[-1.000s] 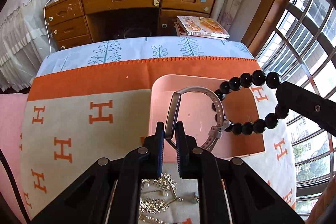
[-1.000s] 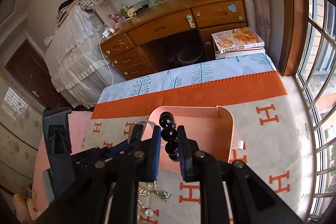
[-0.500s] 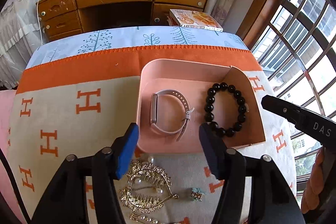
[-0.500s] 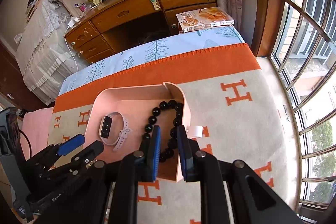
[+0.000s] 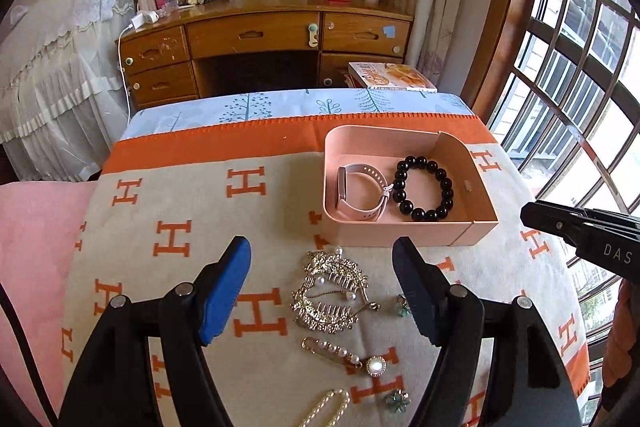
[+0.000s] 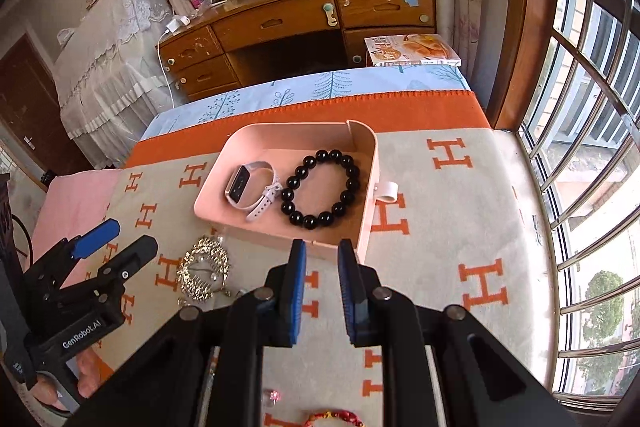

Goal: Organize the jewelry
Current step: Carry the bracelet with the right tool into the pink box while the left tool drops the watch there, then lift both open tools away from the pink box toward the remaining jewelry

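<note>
Your left gripper [image 5: 322, 263] is opening, empty, over the hair comb [image 5: 332, 293]; right gripper [image 6: 322, 255] nearly together, empty. Beyond, on the H-blanket [image 5: 180, 187], pink tray [image 5: 404, 233] holds watch [image 5: 360, 193], band loop lengthwise toward the desk [image 5: 256, 39], and bead bracelet [image 5: 424, 187], both dropped since before.
</note>
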